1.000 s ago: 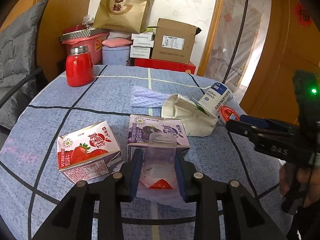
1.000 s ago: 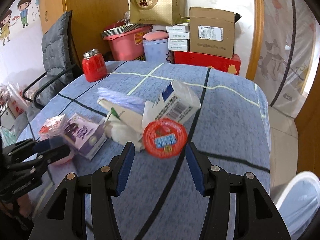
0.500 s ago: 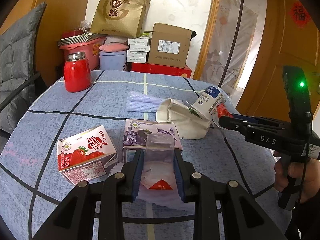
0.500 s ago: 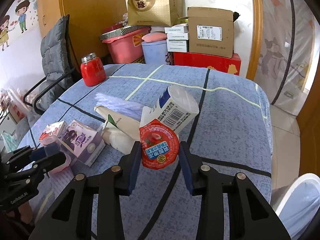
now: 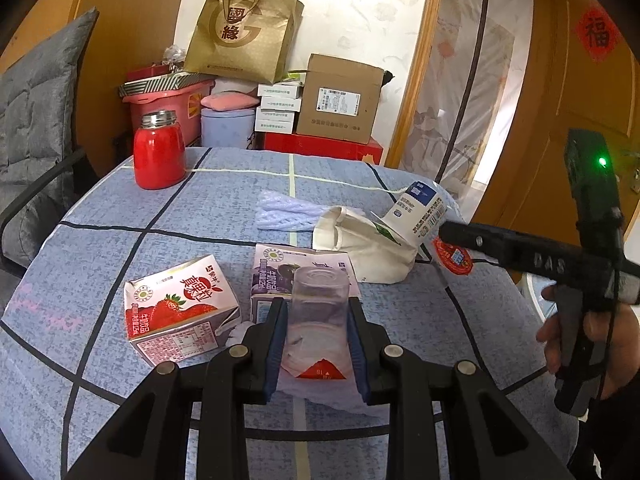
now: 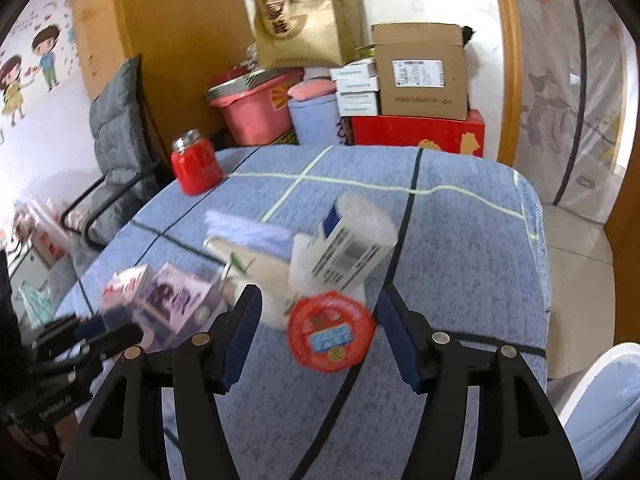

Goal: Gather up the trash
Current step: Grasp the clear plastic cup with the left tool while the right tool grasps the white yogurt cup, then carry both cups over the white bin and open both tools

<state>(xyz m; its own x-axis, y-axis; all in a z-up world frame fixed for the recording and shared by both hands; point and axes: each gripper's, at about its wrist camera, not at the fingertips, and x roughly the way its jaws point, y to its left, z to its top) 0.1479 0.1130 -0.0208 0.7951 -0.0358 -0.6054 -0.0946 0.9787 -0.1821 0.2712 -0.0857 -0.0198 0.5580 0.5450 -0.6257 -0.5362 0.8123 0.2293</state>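
Note:
My left gripper [image 5: 318, 338] is shut on a clear plastic cup [image 5: 318, 312], held above the blue tablecloth [image 5: 200, 216]. A strawberry milk carton [image 5: 180, 308] and a purple milk carton [image 5: 280, 272] lie just beyond it. My right gripper [image 6: 320, 326] is open, its jaws wide on either side of a red round yogurt lid [image 6: 331, 332]; it does not grip it. Behind the lid lie a white milk carton [image 6: 352, 248] and a crumpled cream bag [image 5: 368, 248]. In the left wrist view the right gripper [image 5: 472, 240] reaches in from the right.
A red jar [image 5: 159, 156] stands at the table's far left. A bluish plastic wrapper [image 5: 288, 212] lies mid-table. Boxes, a pink tub [image 5: 160, 104] and a gold paper bag [image 5: 244, 28] are stacked behind the table. A grey-cushioned chair [image 6: 116, 128] stands left; a white bin [image 6: 604, 396] is at the lower right.
My right gripper was shut on the red yogurt lid half a second ago; its jaws have now opened wide and the lid sits lower between them. The left gripper still holds the cup.

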